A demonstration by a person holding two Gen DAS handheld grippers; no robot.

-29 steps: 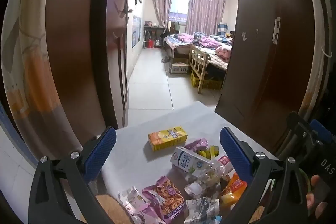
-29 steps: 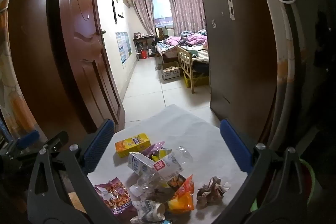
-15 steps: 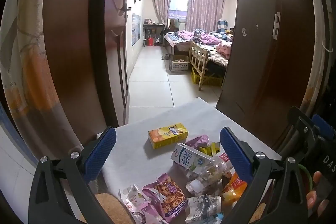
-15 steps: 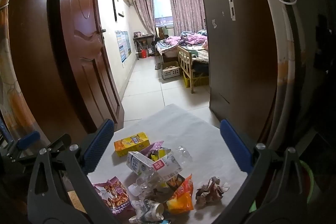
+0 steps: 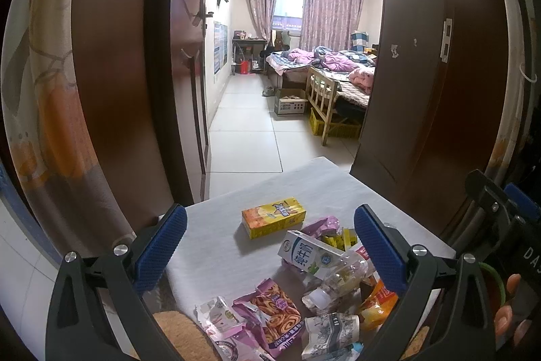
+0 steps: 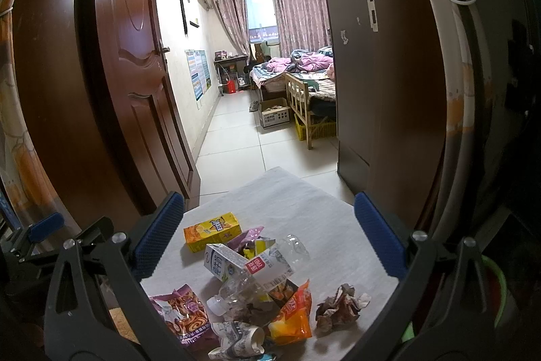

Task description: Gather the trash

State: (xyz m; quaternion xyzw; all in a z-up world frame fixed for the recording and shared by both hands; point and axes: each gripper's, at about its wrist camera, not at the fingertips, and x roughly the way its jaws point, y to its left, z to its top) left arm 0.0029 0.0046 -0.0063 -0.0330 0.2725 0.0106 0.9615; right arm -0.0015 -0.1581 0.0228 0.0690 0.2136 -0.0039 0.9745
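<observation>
— Where's the trash?
— Heaped on the desk [image 6: 304,208]: yellow drink carton [image 5: 273,216], milk carton [image 6: 225,263], crushed bottle [image 6: 243,290], crumpled paper [image 6: 338,305].
— And the claws?
— Left claw [image 5: 269,247] and right claw [image 6: 268,234] both spread wide, empty, above the pile.

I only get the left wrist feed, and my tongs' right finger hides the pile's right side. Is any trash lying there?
Observer: Yes, a crumpled paper wad lies by itself on the cloth, to the right of the orange wrapper.
Operator: Could the right tongs take it now, or are they shut?
Observer: The right tongs are wide open and hold nothing. The wad lies near their right finger.
</observation>
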